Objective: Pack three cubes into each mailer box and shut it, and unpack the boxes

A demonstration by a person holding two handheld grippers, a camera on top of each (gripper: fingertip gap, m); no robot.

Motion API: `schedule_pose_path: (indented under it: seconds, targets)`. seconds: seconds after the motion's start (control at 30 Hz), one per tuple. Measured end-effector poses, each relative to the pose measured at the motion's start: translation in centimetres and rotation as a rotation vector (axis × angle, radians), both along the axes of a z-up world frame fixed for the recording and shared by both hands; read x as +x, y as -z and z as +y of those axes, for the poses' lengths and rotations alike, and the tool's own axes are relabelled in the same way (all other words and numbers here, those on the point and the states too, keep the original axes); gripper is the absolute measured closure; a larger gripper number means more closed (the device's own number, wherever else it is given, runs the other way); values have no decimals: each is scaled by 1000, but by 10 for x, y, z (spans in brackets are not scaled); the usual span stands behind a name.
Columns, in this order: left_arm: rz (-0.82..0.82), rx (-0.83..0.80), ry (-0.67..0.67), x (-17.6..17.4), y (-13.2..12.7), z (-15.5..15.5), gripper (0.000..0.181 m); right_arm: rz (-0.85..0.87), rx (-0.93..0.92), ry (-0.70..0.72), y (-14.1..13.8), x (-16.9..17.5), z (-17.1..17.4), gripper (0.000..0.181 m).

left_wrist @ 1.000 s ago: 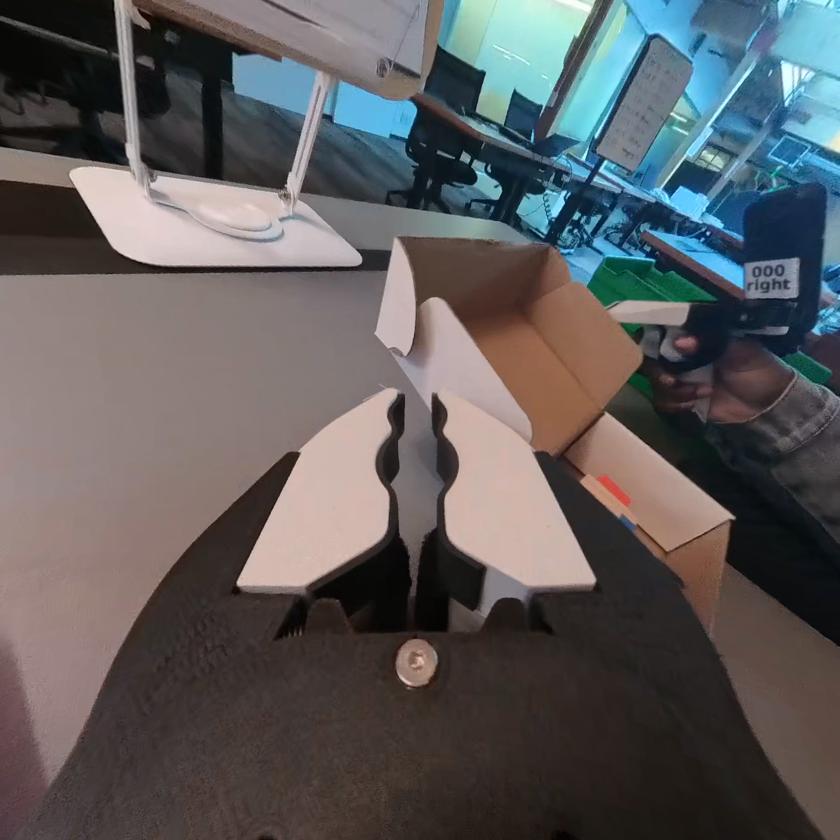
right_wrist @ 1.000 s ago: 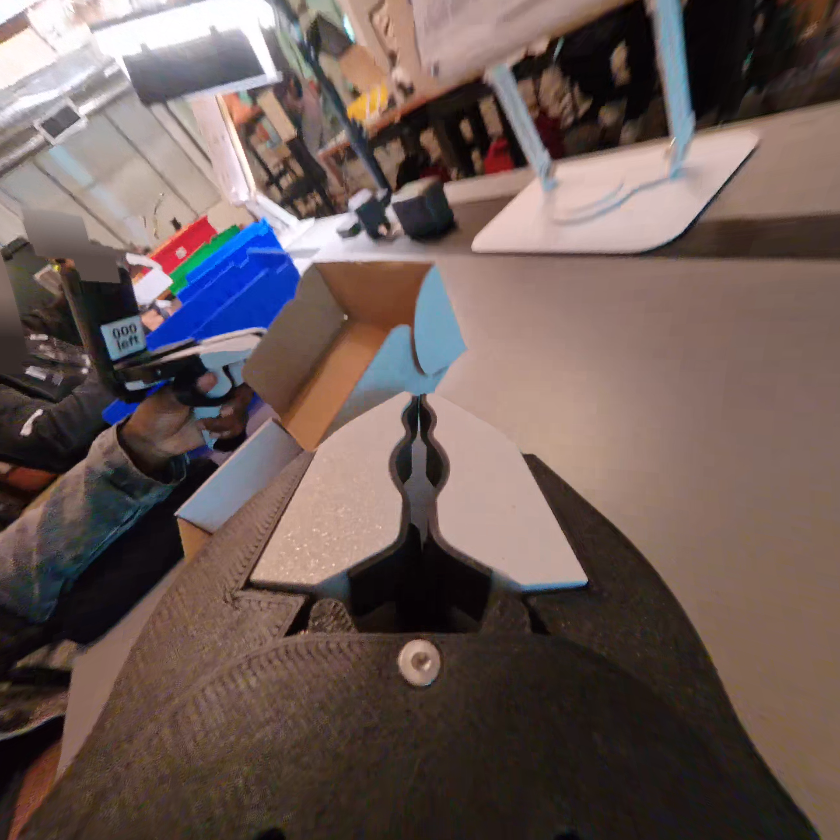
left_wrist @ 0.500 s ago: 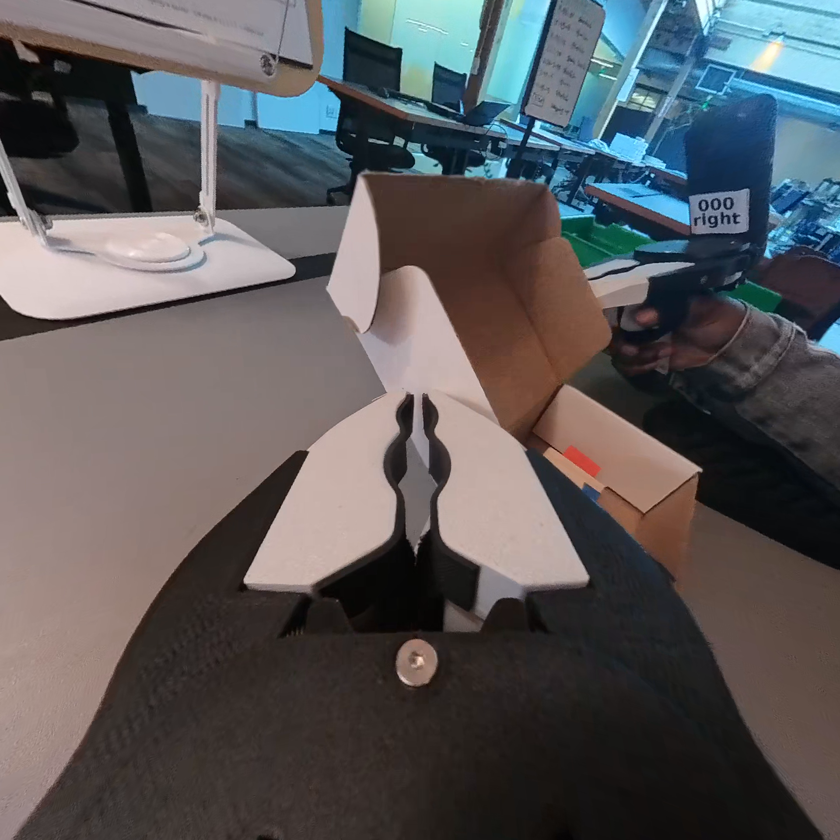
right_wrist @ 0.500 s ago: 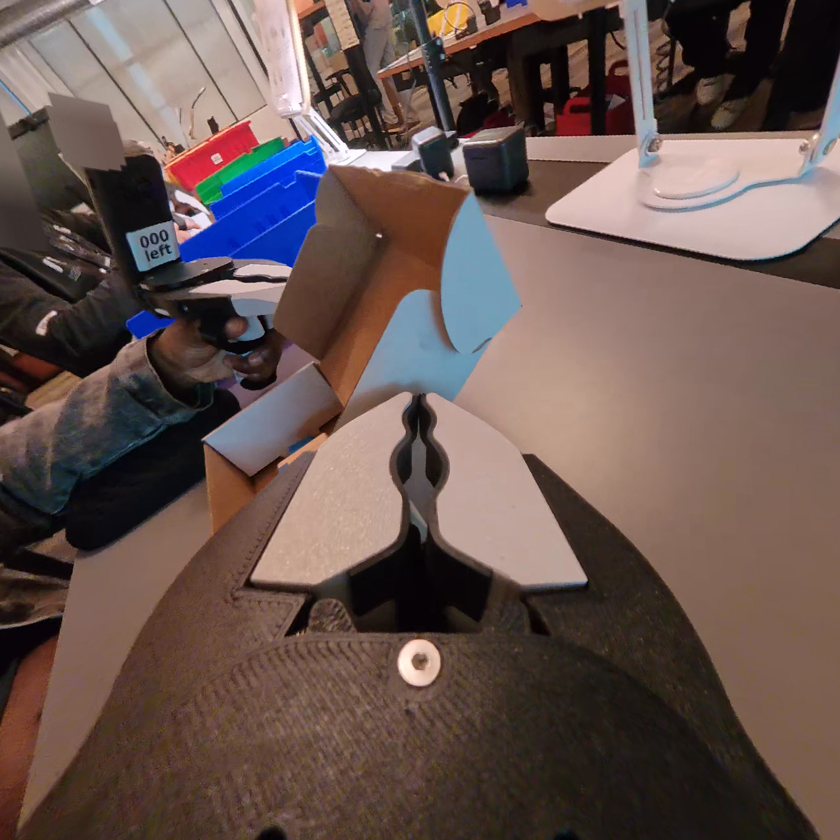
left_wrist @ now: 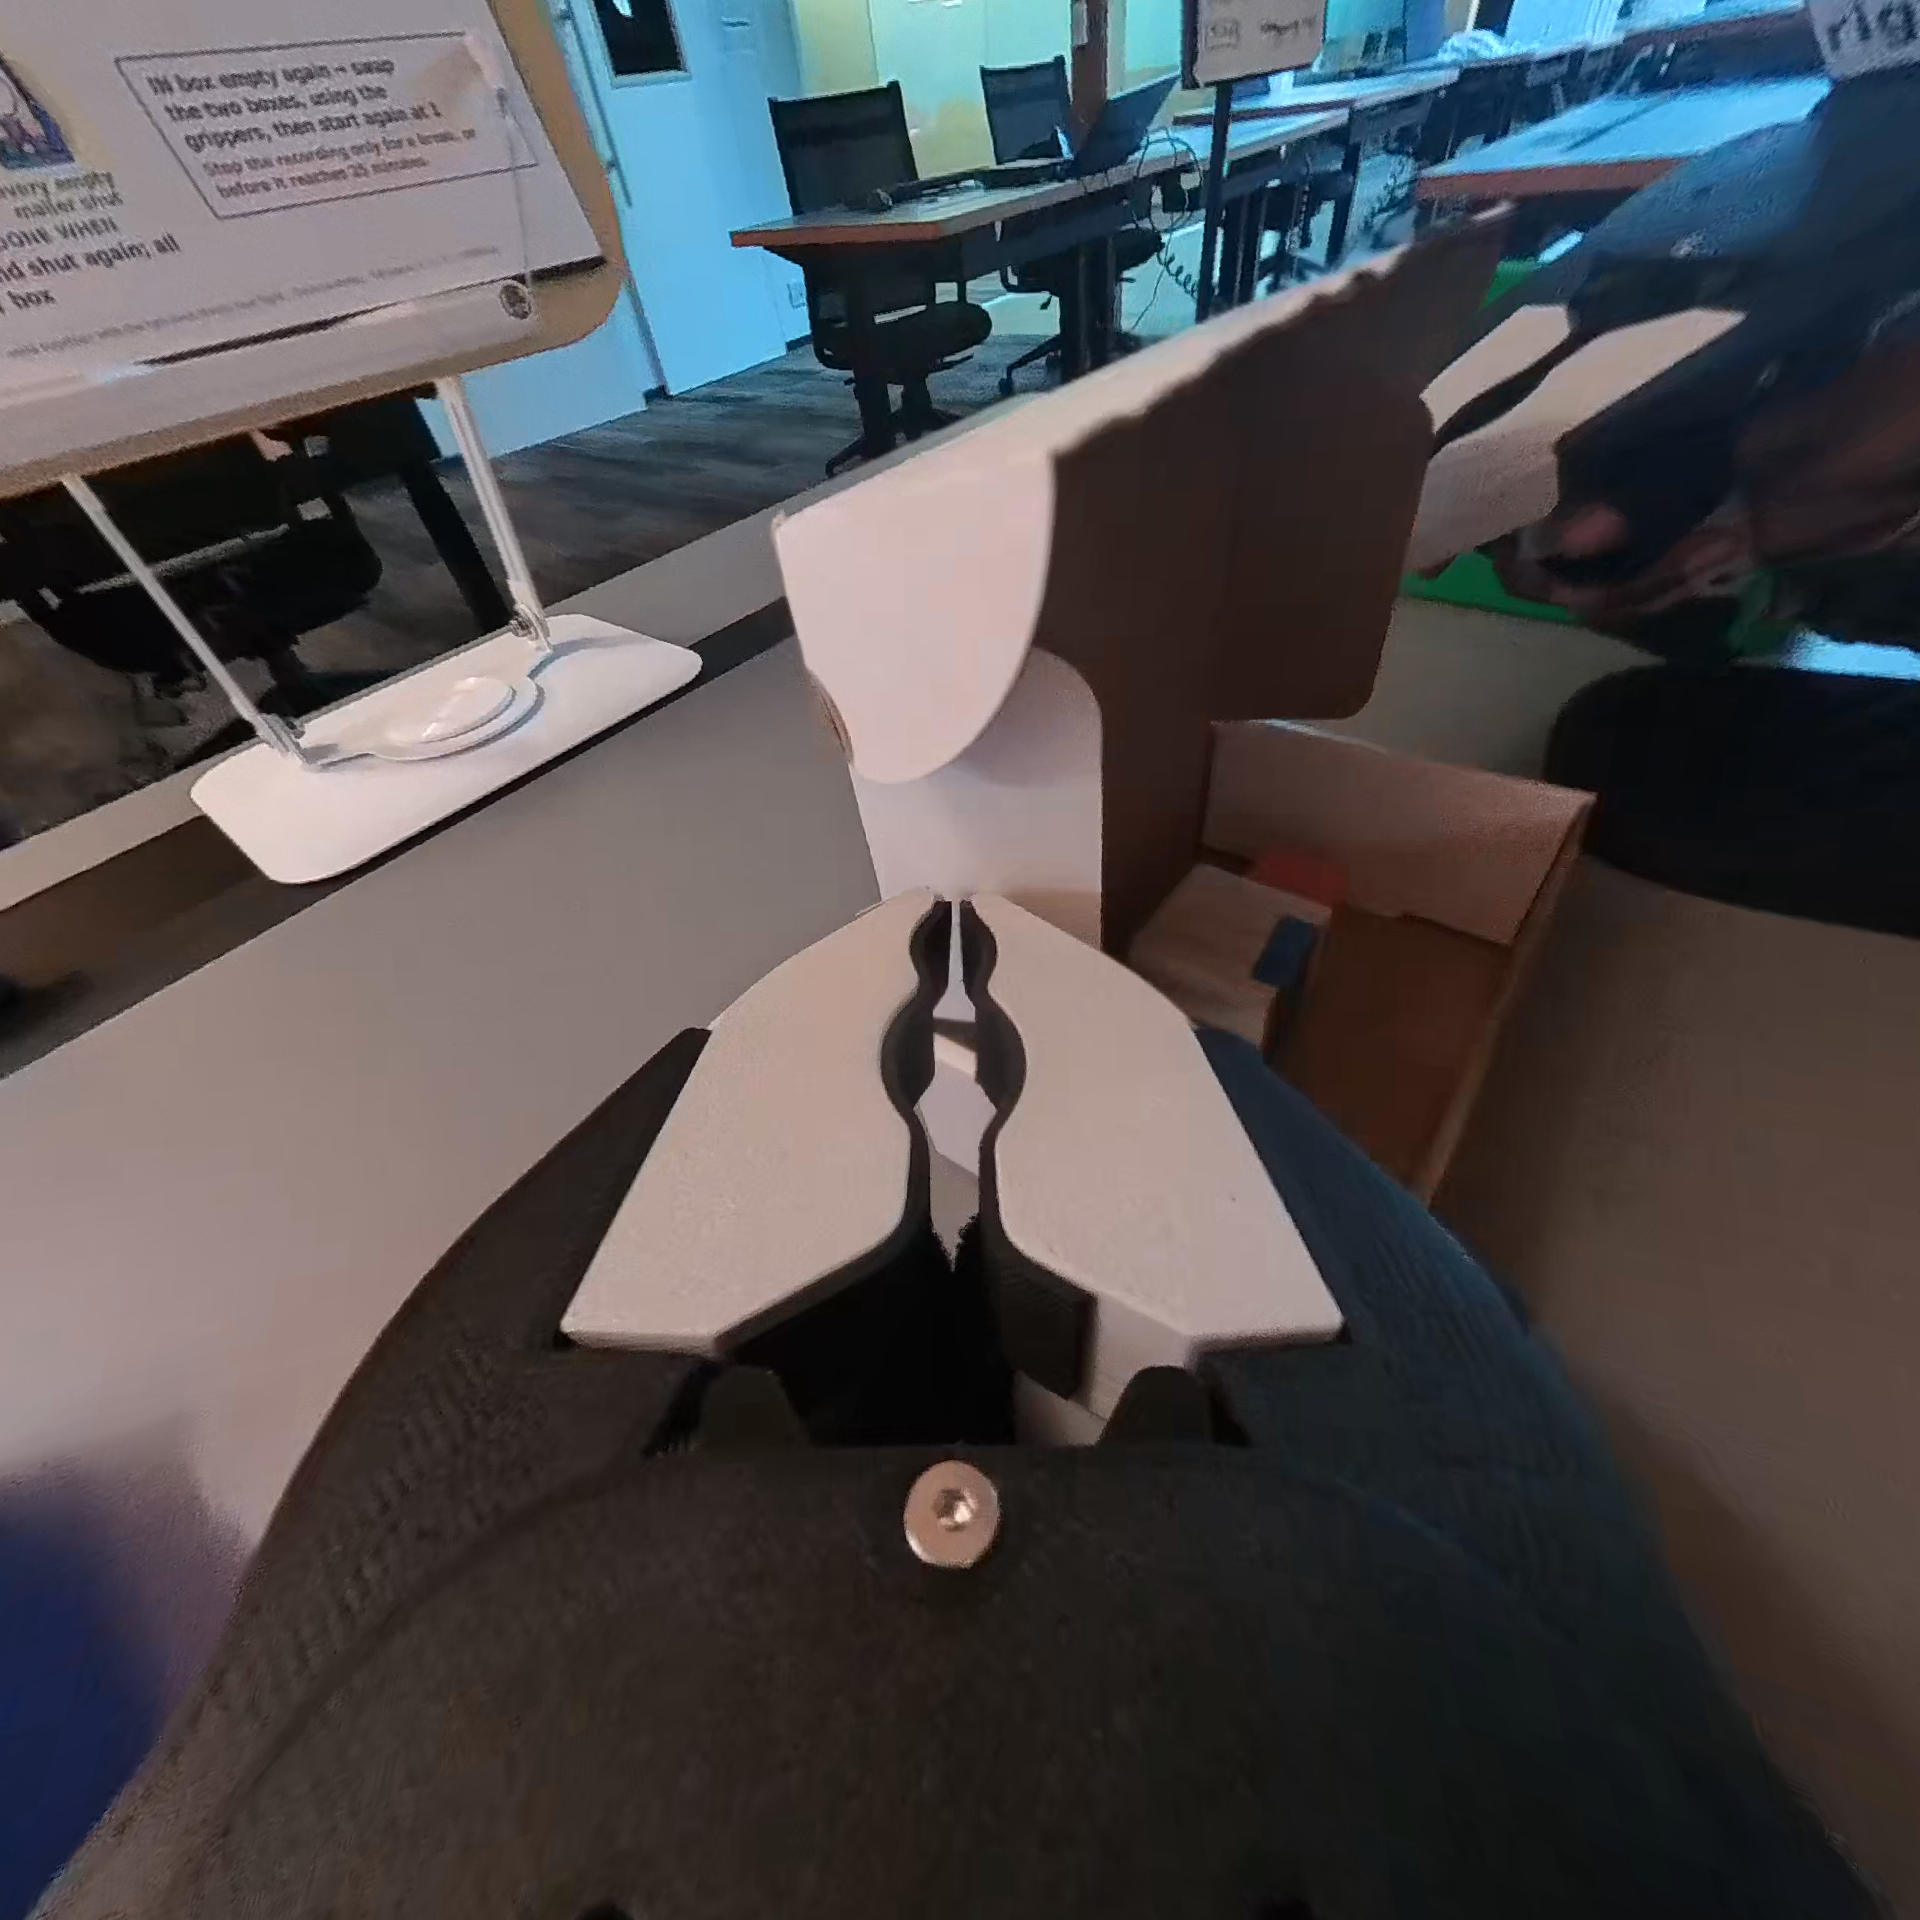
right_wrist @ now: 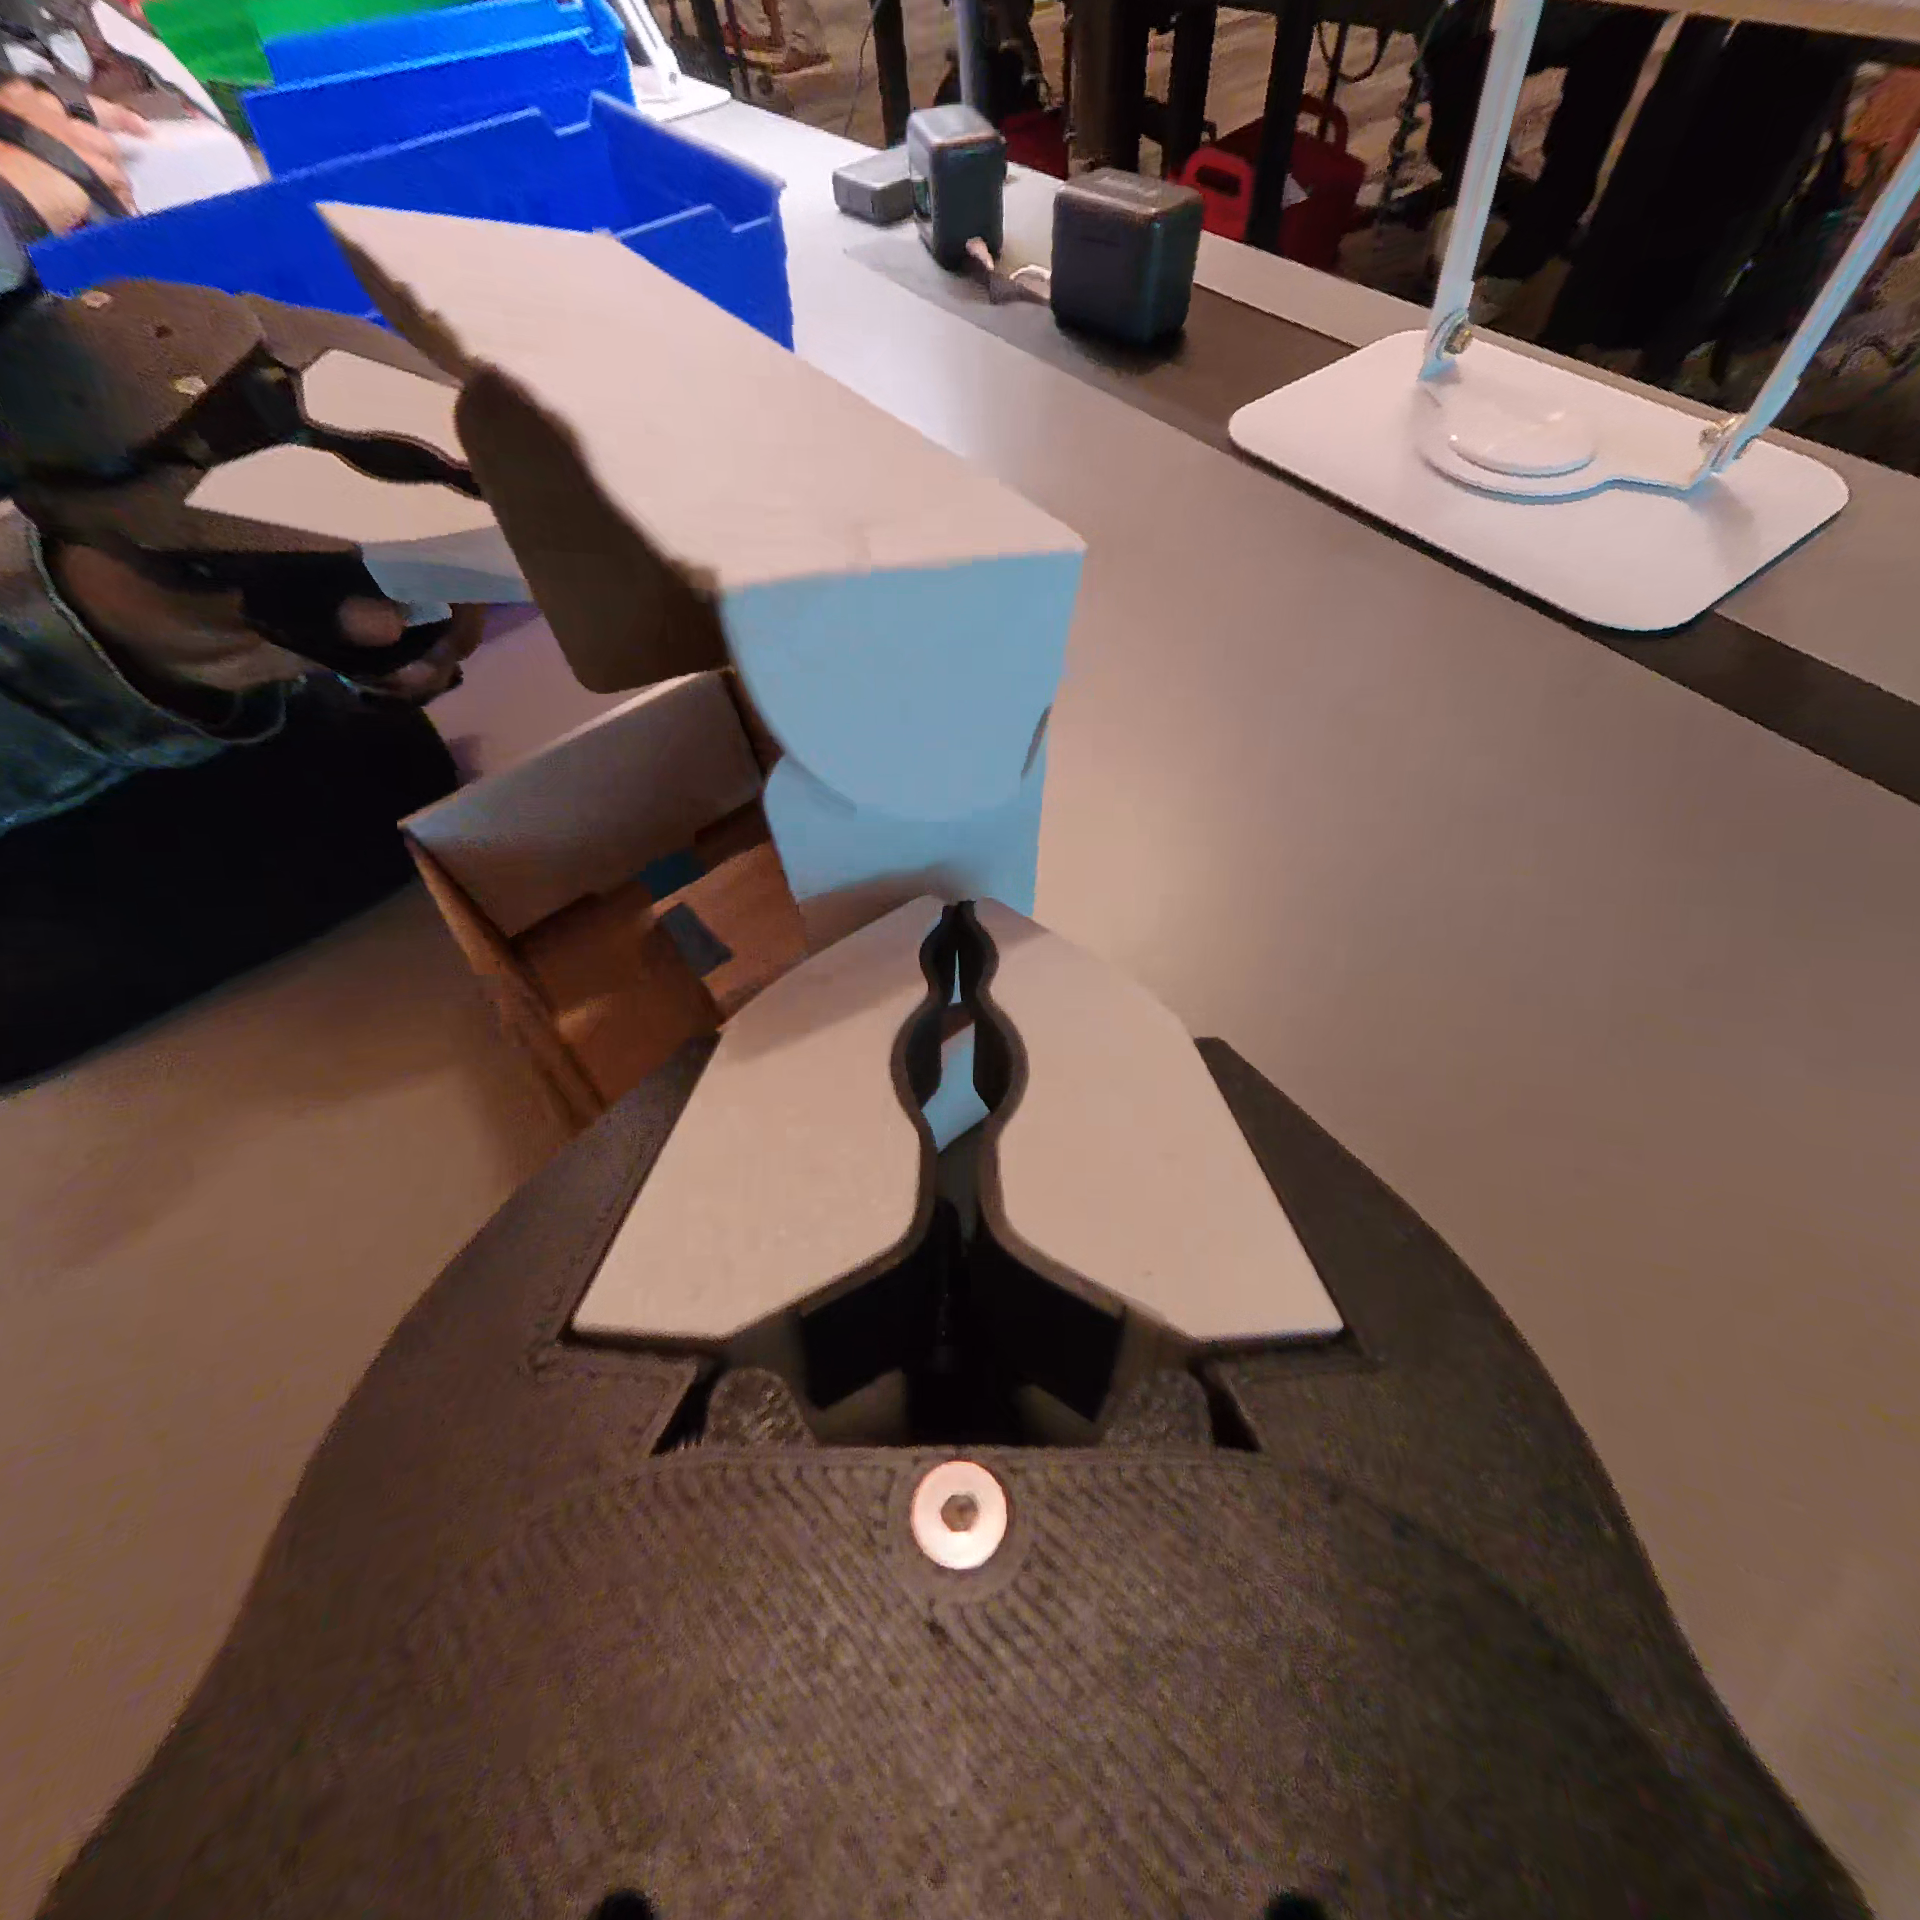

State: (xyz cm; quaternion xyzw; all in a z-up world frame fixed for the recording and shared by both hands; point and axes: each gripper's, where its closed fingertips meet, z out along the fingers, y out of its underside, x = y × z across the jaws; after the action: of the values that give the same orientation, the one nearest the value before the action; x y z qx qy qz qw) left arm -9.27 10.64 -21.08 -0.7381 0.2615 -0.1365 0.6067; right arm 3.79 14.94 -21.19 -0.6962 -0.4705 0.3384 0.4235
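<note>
Both the left gripper (left_wrist: 954, 914) and right gripper (right_wrist: 962, 912), each pinching a side flap, have swung the lid (left_wrist: 1226, 520) forward over the mailer box (left_wrist: 1455, 935) at centre frame, so closing seems underway

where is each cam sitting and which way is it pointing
Left wrist view: sits on the left gripper, looking along its fingers at the mailer box and its raised lid; the right gripper shows beyond.
Right wrist view: sits on the right gripper, facing the same box from the opposite side; the left gripper and a sleeve show.
Shared: box, lid, white stand, table.
</note>
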Motion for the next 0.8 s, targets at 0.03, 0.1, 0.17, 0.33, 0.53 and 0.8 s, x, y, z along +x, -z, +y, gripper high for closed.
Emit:
schedule_pose_path:
  seconds: [0.03,0.1,0.17,0.33,0.53,0.8]
  targets:
    - [20,2,1,1,2,-3,180,-9,5,2,2,1,-4,181]
    - [65,7,0,4,7,-8,180,-27,10,5,8,4,-10,181]
    - [115,14,3,5,12,-14,179,-39,18,4,13,6,-15,181]
    - [234,8,2,2,22,-25,159,-79,20,-3,26,13,-22,178]
    - [458,167,-28,-17,21,-51,122,-209,423,-43,27,46,-32,131]
    - [663,619,73,27,-27,-68,124,-137,1080,-92,-31,34,-70,135]
